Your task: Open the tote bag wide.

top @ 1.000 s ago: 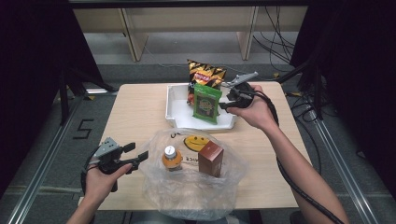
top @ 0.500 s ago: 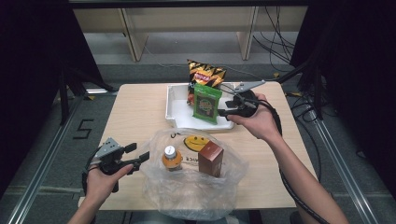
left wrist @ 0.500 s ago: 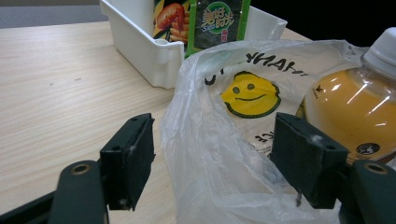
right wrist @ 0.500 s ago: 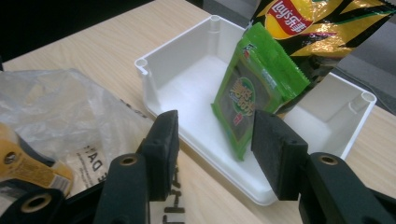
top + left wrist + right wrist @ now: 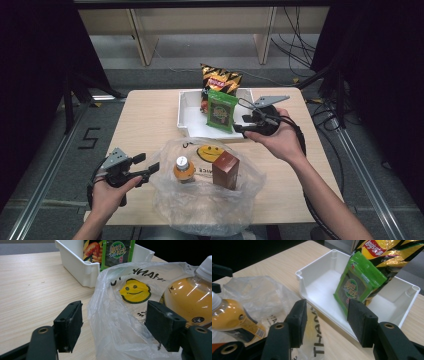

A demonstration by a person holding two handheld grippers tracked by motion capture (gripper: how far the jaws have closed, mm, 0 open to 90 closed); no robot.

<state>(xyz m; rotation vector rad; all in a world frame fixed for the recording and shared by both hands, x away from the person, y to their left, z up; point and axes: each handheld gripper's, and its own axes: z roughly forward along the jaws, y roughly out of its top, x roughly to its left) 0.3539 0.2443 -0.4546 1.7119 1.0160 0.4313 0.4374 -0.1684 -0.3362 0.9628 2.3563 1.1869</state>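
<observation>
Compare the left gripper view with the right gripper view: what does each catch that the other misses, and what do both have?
Left gripper view: the yellow smiley face printed on the plastic bag, whose edge lies between the open jaws of the left gripper.
Right gripper view: the inside floor of the white bin and the top of the chip bag; the right gripper is open and empty.
Both: the green snack packet, the orange drink bottle and the wooden table.

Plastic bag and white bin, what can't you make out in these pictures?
- Brown box: high view, print too small to read.
- Orange bottle: left gripper view, cut off by the right edge and the tongs.
- Chip bag: right gripper view, top cut off; its base is behind the green packet.
</observation>
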